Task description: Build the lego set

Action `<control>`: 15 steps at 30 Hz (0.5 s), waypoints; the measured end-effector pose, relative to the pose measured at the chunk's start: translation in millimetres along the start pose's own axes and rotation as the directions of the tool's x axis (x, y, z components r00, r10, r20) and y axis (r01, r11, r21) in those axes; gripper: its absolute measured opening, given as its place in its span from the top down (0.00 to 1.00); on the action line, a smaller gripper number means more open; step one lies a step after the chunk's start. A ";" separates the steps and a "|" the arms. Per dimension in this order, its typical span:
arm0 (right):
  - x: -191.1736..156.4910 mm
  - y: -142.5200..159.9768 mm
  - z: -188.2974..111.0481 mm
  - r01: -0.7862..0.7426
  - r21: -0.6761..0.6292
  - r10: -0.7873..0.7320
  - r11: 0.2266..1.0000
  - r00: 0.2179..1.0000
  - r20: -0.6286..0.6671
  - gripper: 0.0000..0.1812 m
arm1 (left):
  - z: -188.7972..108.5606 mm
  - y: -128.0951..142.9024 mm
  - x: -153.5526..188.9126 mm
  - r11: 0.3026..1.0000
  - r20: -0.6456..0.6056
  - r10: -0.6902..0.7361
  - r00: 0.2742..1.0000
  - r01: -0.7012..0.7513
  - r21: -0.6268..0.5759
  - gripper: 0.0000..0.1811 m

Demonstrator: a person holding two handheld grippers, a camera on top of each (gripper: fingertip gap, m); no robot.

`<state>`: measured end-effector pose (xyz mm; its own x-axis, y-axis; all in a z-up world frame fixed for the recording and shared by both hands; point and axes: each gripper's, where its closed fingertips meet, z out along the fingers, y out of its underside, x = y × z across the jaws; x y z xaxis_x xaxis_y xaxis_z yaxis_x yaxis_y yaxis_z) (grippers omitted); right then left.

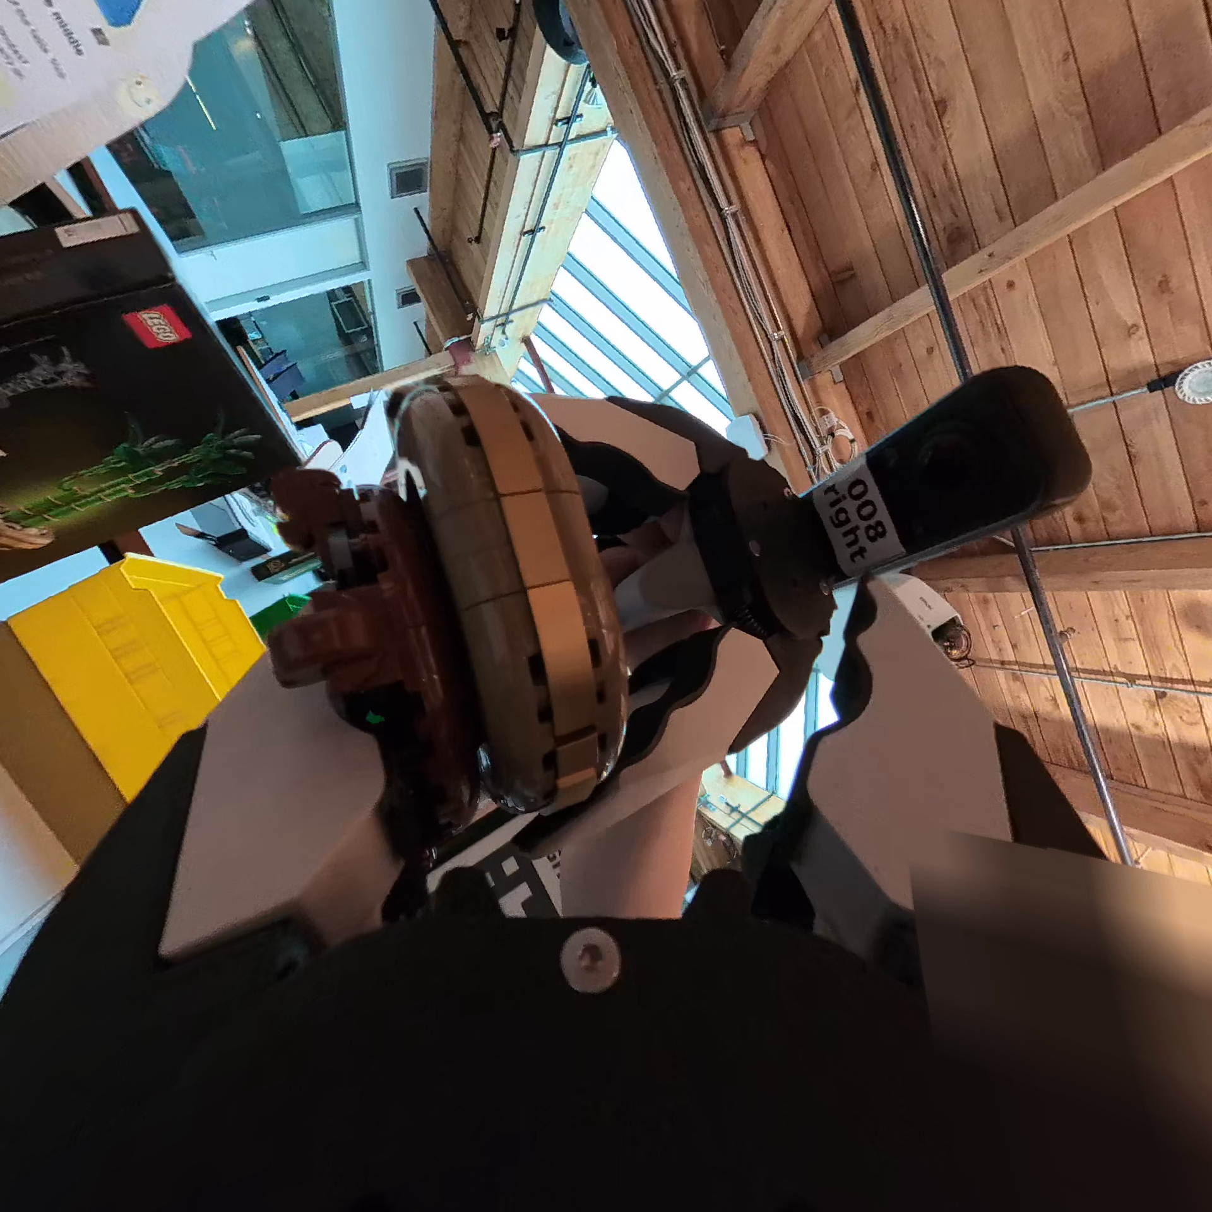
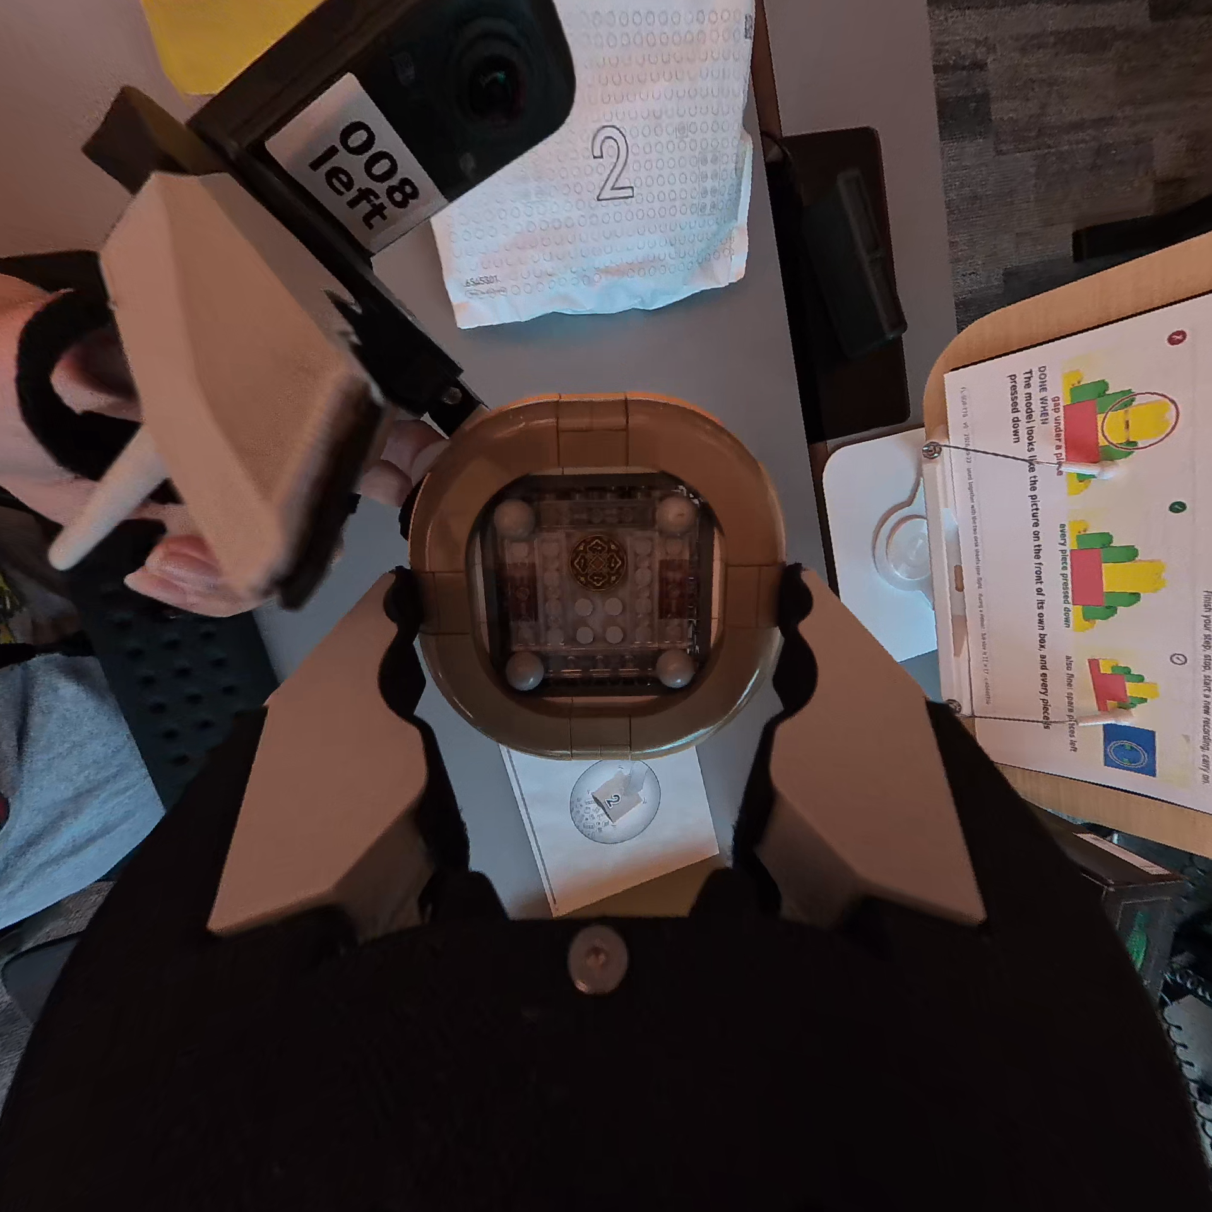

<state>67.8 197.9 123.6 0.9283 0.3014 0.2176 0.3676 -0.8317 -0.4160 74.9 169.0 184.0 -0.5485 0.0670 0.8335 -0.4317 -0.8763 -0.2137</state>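
A round tan Lego pot (image 2: 590, 728) is held in the air with its underside toward the right wrist camera: a clear plate with grey knobs (image 2: 597, 584) sits in its middle. My right gripper (image 2: 600, 590) is shut on the pot's two sides. In the left wrist view the pot (image 1: 525, 577) is seen edge-on, with dark brown pieces (image 1: 334, 590) on its far face and the right gripper (image 1: 623, 570) behind it. My left gripper (image 1: 567, 623) is open with the pot's lower edge between its wide-spread fingers. It also shows in the right wrist view (image 2: 262, 426), beside the pot's upper left.
A white numbered bag (image 2: 603, 183) and a booklet page (image 2: 616, 826) lie on the grey table (image 2: 741, 367). An instruction sheet (image 2: 1082, 564) on a wooden board and a white tray (image 2: 879, 544) are at right. The Lego box (image 1: 98, 406) and a yellow bin (image 1: 131, 669) are at left. The tips of one gripper are about 4 cm away from the tips of the other.
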 end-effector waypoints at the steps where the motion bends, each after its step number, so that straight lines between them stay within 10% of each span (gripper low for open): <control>1: 0.8 0.8 2.0 -0.005 0.004 0.005 1.000 1.000 -0.011 0.39 | -0.6 -0.6 -3.8 1.000 0.007 -0.006 1.000 0.006 -0.007 0.23; 15: -45.4 19.2 68.5 -0.152 0.272 0.165 0.950 0.986 -0.024 0.39 | -63.4 40.8 -82.3 0.988 0.192 -0.032 0.981 0.060 -0.139 0.51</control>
<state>36.5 200.2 45.3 0.9746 0.1491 0.1671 0.2231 -0.7097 -0.6682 57.0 158.0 74.3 -0.3864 0.0025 0.9223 -0.5592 -0.7959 -0.2321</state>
